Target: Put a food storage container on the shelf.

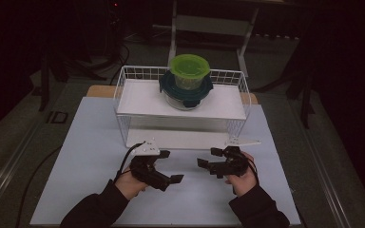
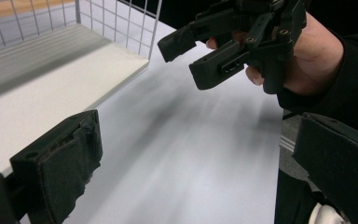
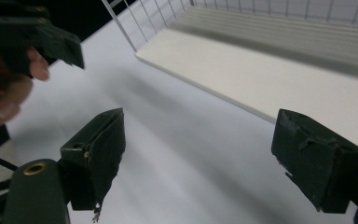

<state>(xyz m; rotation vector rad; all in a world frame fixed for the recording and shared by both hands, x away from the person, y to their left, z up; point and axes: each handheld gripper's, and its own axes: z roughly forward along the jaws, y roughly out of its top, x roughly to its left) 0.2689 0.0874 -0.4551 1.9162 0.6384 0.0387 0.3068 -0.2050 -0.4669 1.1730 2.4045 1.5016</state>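
A green-lidded container (image 1: 189,70) is stacked on a dark teal-lidded glass container (image 1: 186,92) on the top shelf of a white wire rack (image 1: 123,97). Both grippers hover over the pale mat in front of the rack, jaws pointing toward each other. My left gripper (image 1: 170,166) is open and holds nothing; its jaws stand wide apart in the left gripper view (image 2: 196,163). My right gripper (image 1: 209,157) is open and likewise holds nothing (image 3: 205,154). The left gripper view also shows the right gripper (image 2: 191,58) in a hand at upper right.
The rack's lower shelf board (image 3: 284,79) lies just beyond both grippers, under the wire side (image 2: 116,18). A pale mat (image 1: 90,142) covers the table. A metal frame (image 1: 240,28) stands behind the table in the dark. Cables trail from the left hand.
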